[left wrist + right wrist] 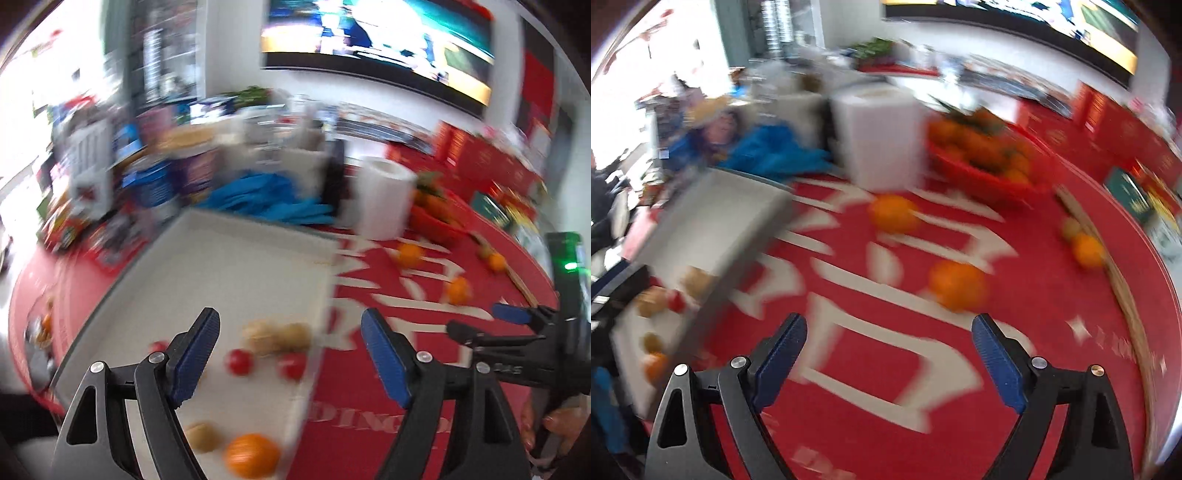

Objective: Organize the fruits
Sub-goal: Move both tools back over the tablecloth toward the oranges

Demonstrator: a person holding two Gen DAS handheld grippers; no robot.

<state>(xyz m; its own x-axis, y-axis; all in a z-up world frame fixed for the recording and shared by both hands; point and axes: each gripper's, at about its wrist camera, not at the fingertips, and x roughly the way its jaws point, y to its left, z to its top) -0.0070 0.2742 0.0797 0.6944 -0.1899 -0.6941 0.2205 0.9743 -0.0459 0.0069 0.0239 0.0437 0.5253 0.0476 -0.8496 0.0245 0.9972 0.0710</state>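
While both sets of jaws are standing wide and holding nothing, the right gripper (889, 360) is pointing down at the red desk (1052, 314), with a loose orange (957, 284) just ahead and slightly right of it. It is looking round, firm, light and prone to rolling, so gripping across its middle is seeming wisest. The left gripper (290, 358) is hovering over the white tray (229, 266) holding gathered fruit.

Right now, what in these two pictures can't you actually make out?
- Brown fruits in the white tray, left wrist view: motion blur hides their kind.
- Red basket of oranges, right wrist view: too smeared to count.
- White lettering on the red tabletop, right wrist view: blurred, unreadable.
- Wall screen, left wrist view: picture blurred, top cut off.
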